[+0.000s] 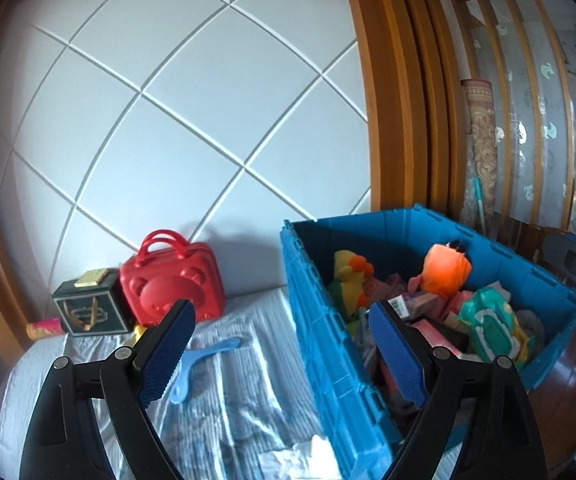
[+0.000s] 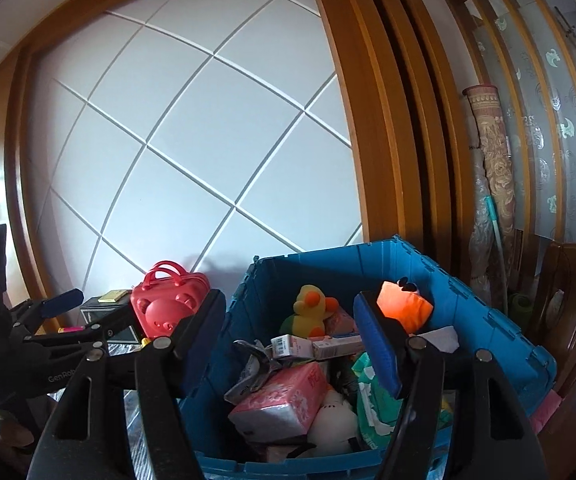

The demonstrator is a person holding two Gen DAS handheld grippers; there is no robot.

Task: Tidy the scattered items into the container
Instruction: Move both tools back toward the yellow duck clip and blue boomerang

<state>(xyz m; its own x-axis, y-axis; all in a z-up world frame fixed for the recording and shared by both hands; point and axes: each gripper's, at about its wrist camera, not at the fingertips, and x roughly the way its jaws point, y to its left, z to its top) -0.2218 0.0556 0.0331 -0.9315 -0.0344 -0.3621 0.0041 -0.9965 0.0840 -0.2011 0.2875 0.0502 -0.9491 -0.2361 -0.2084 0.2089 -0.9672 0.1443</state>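
Claws both spread wide, empty: left claw (image 1: 281,344) faces light-blue plastic hanger (image 1: 203,360) on striped bed (image 1: 239,400); right claw (image 2: 290,344) over full blue plastic crate (image 2: 500,320), likely post-drop.

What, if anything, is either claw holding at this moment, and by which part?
Nothing is held. The left claw and the right claw are both open and empty, poised at the blue crate.
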